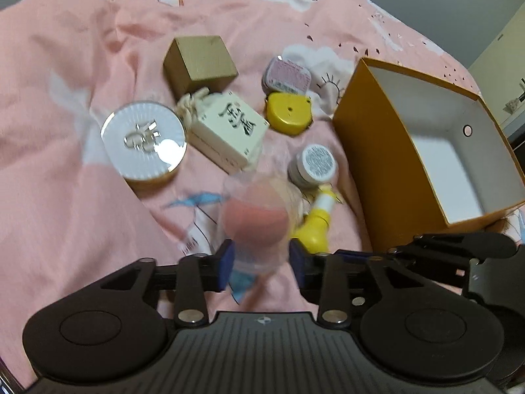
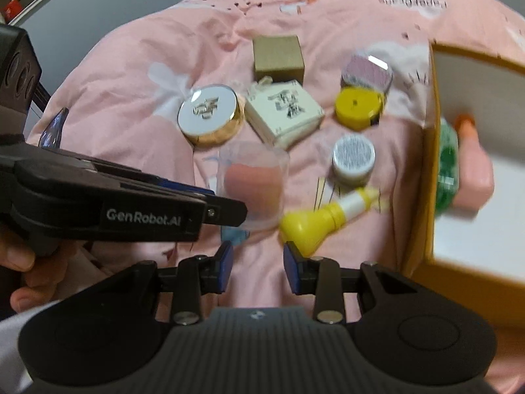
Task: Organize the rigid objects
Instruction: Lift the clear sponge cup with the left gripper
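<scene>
My left gripper point(image 1: 261, 262) is shut on a clear case with a pink sponge point(image 1: 259, 220), held over the pink bedding; it also shows in the right wrist view point(image 2: 252, 184). My right gripper point(image 2: 257, 266) is open and empty, just near a yellow bulb-shaped bottle point(image 2: 315, 223). An orange box point(image 1: 387, 151) stands open at the right; in the right wrist view point(image 2: 423, 197) a green item point(image 2: 448, 164) and a pink bottle point(image 2: 472, 167) lie inside.
On the bedding lie a round gold compact point(image 1: 144, 141), a cream printed box point(image 1: 229, 128), a brown cube box point(image 1: 200, 62), a yellow disc point(image 1: 288, 113), a pink tin point(image 1: 287, 75) and a small grey jar point(image 1: 313, 164).
</scene>
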The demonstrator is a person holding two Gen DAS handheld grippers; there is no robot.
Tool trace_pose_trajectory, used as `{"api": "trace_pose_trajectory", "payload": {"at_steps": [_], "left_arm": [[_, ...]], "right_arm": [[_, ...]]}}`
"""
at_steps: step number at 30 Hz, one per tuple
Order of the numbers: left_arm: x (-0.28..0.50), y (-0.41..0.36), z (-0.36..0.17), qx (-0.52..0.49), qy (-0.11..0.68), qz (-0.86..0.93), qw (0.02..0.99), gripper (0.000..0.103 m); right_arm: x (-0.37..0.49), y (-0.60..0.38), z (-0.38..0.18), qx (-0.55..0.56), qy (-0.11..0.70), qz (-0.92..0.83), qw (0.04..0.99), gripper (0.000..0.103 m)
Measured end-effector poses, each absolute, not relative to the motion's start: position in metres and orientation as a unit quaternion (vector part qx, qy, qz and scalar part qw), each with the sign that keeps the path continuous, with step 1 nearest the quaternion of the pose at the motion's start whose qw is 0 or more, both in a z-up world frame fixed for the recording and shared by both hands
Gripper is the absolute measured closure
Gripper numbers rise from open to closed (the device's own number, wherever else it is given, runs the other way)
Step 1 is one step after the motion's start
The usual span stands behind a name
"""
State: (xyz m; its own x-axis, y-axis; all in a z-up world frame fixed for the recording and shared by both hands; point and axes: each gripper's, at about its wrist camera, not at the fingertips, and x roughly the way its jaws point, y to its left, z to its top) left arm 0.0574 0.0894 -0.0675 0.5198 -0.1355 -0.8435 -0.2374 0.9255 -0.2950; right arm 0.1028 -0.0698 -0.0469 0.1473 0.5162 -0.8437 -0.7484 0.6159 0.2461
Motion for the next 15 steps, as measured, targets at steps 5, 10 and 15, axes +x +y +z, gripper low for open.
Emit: {"api": "trace_pose_trajectory", "payload": {"at_steps": [5, 10, 15], "left_arm": [[0.066, 0.099, -0.073, -0.201, 0.478, 0.023, 0.855, 0.036], [0.075, 0.101, -0.081, -0.201, 0.47, 0.015, 0.859, 0.032], [0.085, 0.103, -0.09, -0.201, 0.475, 0.015, 0.857, 0.03]], "right_arm": [[0.11, -0.055, -0.048, -0.145, 0.484, 0.416, 0.756, 0.069], [0.119, -0.046, -0.053, -0.152, 0.48, 0.411, 0.76, 0.069], [0.127, -0.041, -0.058, -0.152, 0.48, 0.402, 0.764, 0.071]]}}
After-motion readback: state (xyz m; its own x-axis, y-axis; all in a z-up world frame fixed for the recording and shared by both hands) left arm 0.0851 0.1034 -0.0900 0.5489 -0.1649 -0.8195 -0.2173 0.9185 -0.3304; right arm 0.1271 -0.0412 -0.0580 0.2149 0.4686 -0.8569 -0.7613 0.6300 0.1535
